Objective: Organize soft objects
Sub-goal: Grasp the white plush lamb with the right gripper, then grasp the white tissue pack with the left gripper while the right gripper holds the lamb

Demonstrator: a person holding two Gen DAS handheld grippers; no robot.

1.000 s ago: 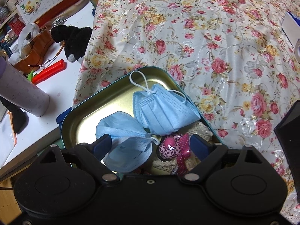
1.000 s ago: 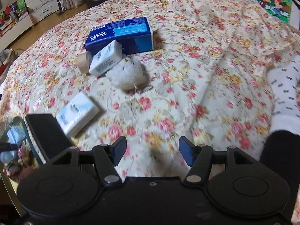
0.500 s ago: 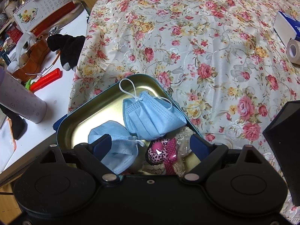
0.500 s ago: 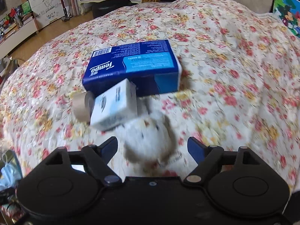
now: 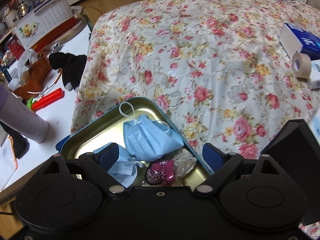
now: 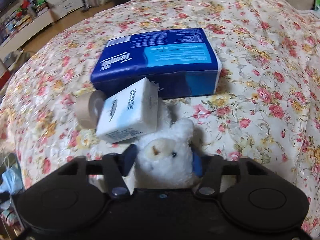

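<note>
The right gripper [image 6: 163,161] has just closed its fingers on the white plush toy [image 6: 167,160]; the left gripper [image 5: 158,156] hangs released over the tin [image 5: 84,138]. Lift straight up, since the small tissue pack [image 6: 128,112] leans against the toy and may tumble.

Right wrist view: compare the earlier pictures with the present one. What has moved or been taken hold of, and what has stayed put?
The right gripper travelled across the floral bedspread to the white plush toy; its jaws have just been closing and now squeeze the toy between them. The blue tissue box, small tissue pack and tape roll lie as before. The left gripper remains open over the tin of face masks.
</note>
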